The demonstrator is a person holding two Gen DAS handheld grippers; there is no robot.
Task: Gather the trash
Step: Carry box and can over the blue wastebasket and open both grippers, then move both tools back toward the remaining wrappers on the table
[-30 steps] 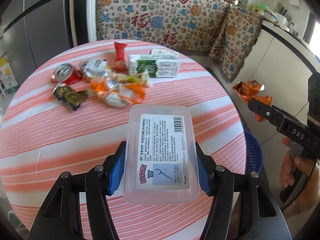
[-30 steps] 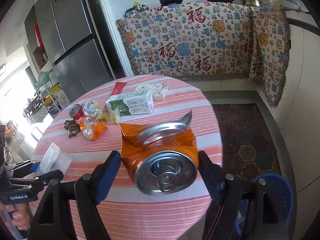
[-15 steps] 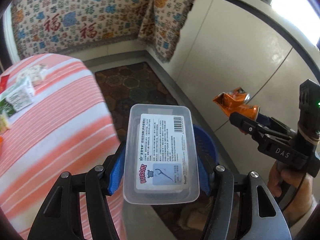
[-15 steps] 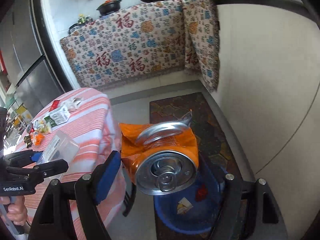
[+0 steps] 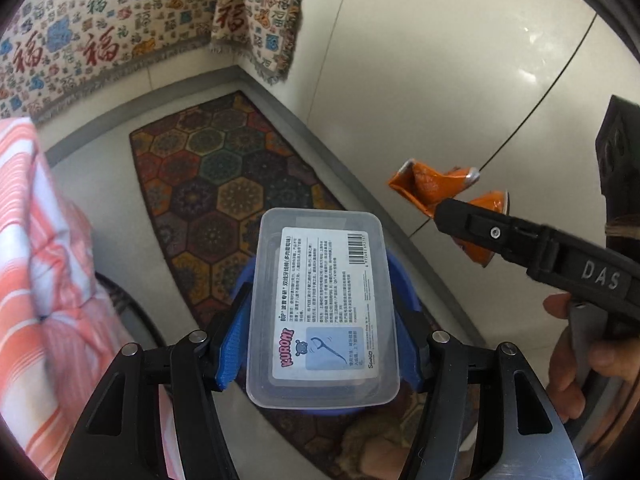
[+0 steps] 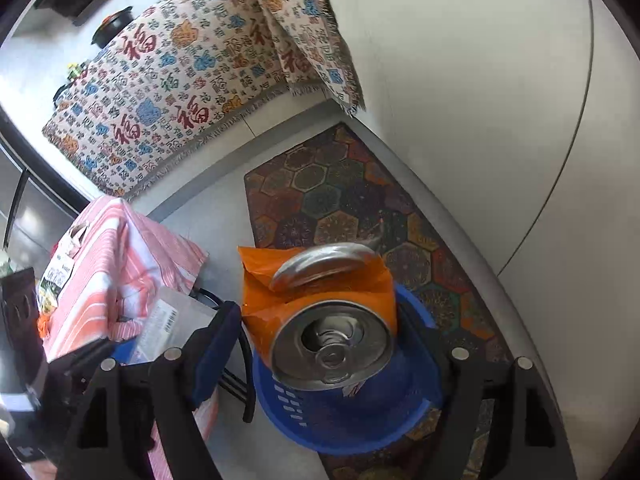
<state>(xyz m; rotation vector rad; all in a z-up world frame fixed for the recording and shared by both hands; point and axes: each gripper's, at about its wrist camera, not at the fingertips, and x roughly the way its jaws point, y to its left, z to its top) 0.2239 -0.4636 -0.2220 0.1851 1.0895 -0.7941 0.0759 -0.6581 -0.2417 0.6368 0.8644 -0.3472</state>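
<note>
left gripper (image 5: 320,344) fingers clamp clear floss-pick box (image 5: 322,304), long axis pointing away, above blue basket (image 5: 404,284) | right gripper (image 6: 320,344) fingers grip crushed orange can (image 6: 320,312), pull-tab end toward camera, over same basket holding scraps

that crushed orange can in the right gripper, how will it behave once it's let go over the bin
The crushed orange can is folded and dented, so it likely feels light and gives further under pressure. Flattened out of round, it probably won't roll much. The blue basket appears to sit right below it, so it should drop in, perhaps snagging on bent edges.
</note>
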